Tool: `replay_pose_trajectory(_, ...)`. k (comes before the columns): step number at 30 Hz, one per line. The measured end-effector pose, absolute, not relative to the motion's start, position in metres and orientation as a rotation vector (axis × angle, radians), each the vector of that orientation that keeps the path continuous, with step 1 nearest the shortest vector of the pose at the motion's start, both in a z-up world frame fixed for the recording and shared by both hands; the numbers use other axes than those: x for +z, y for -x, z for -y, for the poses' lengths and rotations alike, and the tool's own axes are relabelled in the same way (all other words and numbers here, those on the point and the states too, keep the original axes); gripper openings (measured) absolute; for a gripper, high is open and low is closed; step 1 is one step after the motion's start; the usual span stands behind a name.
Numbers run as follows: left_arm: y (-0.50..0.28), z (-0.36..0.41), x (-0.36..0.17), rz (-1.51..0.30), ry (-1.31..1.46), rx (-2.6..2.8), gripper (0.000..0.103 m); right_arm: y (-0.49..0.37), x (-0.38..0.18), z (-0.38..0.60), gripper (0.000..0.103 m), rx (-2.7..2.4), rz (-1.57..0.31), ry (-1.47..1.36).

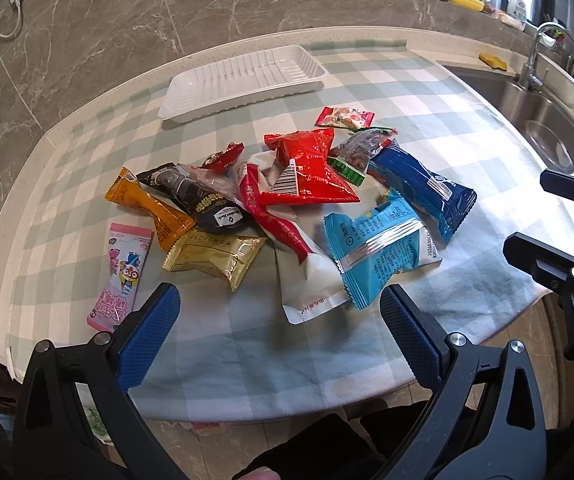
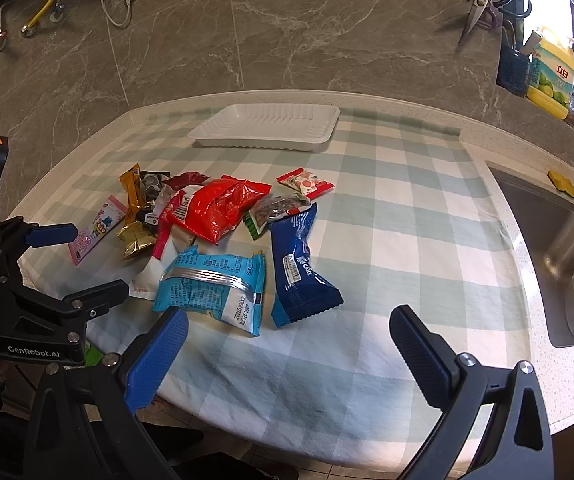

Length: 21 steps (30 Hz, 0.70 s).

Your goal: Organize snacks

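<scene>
Several snack packets lie in a loose pile on the checked cloth: a red bag, a light blue pack, a dark blue cake pack, an orange bar, a gold pack and a pink stick. Behind the pile sits an empty white tray. My left gripper hovers open over the near edge of the pile. My right gripper hangs open just in front of the two blue packs, holding nothing.
A steel sink with a tap lies to the right, a yellow sponge on its rim. Bottles and scissors stand at the marble wall. The counter's front edge is close below both grippers.
</scene>
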State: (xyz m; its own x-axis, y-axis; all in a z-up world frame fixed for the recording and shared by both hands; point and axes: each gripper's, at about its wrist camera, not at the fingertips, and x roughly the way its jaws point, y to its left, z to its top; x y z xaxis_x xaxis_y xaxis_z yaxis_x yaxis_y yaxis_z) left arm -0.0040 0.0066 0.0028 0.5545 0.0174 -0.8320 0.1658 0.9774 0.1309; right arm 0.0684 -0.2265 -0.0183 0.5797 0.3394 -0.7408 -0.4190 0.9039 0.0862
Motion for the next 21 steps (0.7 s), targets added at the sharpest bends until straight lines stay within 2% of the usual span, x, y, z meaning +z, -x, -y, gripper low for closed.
replay_pose_trajectory(21,0.0033,-0.0077,0.0031,-0.983,-0.202,-0.086,0.101,-0.0690,-0.0199,0.2223,0.103,0.446,-0.846,0.103)
